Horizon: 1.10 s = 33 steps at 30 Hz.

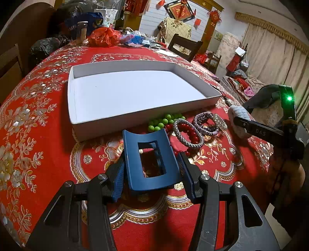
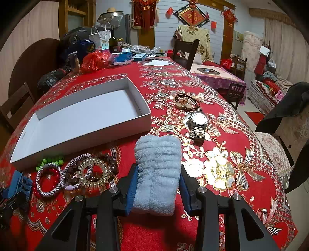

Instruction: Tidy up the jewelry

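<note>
White box tray [image 1: 135,94] sits empty on the tablecloth. Right gripper [image 2: 157,185] clenched on fluffy scrunchie [image 2: 157,164] — soft, light, squashes; grip mid-body. Left gripper [image 1: 152,170] grasping blue hair claw [image 1: 150,160] — stiff, slick plastic; hold its flat sides, lifted just before tray.

"DAS" on the right claw's black finger [image 1: 259,131]; the character "福" on the diamond wall hanging [image 2: 192,16].

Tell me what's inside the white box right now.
Nothing shows inside the white box: its floor is bare in both views. Only a thin strip behind the near wall is hidden.
</note>
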{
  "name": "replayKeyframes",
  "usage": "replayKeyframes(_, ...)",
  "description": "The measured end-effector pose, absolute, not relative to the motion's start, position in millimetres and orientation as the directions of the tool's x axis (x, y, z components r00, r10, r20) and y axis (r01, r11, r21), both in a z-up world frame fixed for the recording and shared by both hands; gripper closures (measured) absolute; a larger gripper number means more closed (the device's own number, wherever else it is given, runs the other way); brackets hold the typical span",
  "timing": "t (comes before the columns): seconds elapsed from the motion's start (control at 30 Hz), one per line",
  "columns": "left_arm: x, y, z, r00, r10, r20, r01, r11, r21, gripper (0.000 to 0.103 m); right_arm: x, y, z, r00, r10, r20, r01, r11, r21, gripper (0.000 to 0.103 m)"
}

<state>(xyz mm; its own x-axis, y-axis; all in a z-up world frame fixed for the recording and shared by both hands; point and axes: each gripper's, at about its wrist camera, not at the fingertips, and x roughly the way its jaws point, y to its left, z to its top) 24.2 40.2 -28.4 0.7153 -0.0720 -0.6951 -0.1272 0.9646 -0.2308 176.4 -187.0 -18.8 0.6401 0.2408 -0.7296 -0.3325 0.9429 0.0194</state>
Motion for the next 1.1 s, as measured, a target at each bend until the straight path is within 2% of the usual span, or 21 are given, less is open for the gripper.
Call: replayKeyframes(1.1,21.8,39.2,-27.7,0.721,-0.072,-0.689,-0.12,0.966,-0.227,0.053,174.7,-185.2,-18.6,0.645,0.238,-0.726,-0.337,0.941,0.009,0.065)
